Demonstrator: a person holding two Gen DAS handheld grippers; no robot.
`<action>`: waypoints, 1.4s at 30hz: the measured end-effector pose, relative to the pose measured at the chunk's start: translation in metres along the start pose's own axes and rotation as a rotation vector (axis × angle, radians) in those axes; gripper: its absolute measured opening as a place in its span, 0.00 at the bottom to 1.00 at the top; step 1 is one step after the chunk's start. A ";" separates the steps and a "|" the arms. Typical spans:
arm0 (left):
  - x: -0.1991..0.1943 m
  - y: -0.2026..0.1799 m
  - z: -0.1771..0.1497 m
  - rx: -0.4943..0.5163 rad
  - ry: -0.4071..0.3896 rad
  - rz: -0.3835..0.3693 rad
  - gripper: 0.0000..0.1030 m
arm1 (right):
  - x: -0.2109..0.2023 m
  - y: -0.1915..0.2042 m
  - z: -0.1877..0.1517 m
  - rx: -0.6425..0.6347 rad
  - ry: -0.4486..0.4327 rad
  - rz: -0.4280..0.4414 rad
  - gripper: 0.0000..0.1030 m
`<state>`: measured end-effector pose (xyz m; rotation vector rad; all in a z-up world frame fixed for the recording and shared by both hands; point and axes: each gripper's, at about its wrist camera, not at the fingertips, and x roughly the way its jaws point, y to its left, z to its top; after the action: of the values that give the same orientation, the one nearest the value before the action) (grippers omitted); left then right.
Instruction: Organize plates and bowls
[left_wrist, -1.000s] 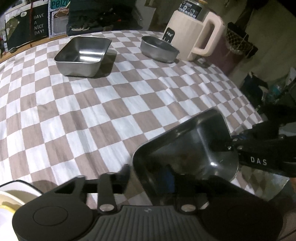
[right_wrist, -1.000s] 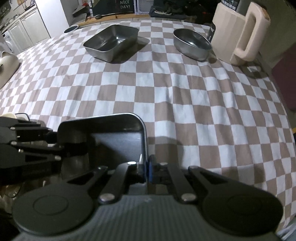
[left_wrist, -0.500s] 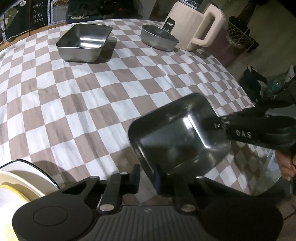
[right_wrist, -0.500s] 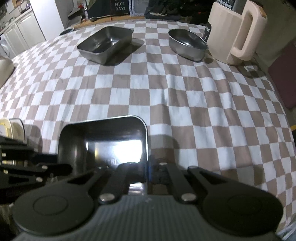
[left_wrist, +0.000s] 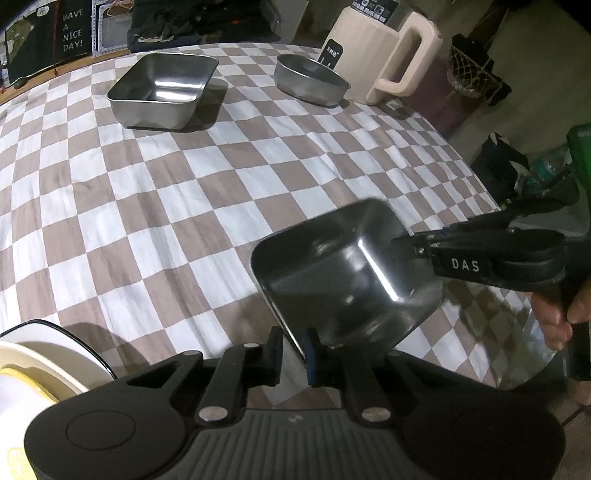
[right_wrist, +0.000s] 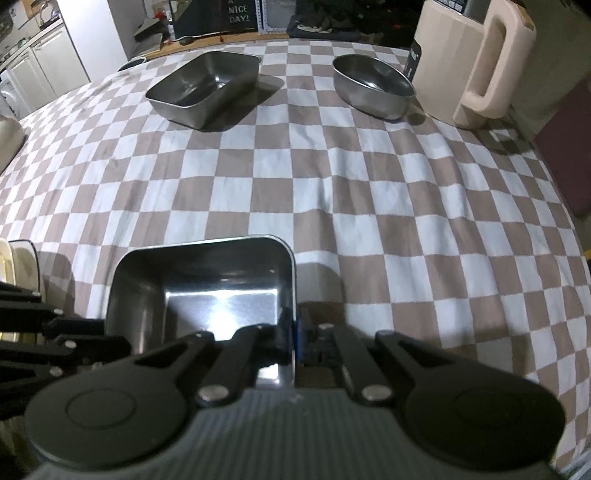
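Observation:
A rectangular steel tray (left_wrist: 343, 266) (right_wrist: 207, 288) is held in the air above the near edge of the checkered table (left_wrist: 166, 192). My left gripper (left_wrist: 293, 356) is shut on its near rim. My right gripper (right_wrist: 293, 341) is shut on its right rim and also shows in the left wrist view (left_wrist: 410, 243). A second rectangular steel tray (left_wrist: 162, 92) (right_wrist: 205, 88) and an oval steel bowl (left_wrist: 312, 83) (right_wrist: 371, 85) stand at the far side of the table.
A cream pitcher (left_wrist: 388, 55) (right_wrist: 472, 62) stands at the far right beside the bowl. Stacked cream and white plates (left_wrist: 40, 369) (right_wrist: 18, 262) sit at the near left edge. The table drops off on the right to a cluttered floor.
The held tray has risen off the table and tilted, with both grippers still on its rims. The far tray and bowl have not moved.

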<state>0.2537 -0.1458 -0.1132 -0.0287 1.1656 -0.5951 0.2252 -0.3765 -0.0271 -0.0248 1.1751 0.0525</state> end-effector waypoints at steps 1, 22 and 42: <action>-0.001 0.000 0.000 -0.002 -0.004 0.000 0.14 | -0.001 -0.002 -0.001 0.000 -0.003 0.005 0.06; -0.020 -0.003 -0.003 -0.021 -0.041 0.020 0.35 | -0.040 -0.025 -0.031 -0.040 -0.047 0.047 0.59; -0.069 0.015 0.010 0.063 -0.238 0.189 1.00 | -0.083 -0.031 -0.014 0.154 -0.292 0.029 0.99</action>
<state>0.2508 -0.1043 -0.0555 0.0628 0.9063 -0.4474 0.1822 -0.4107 0.0434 0.1326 0.8852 -0.0089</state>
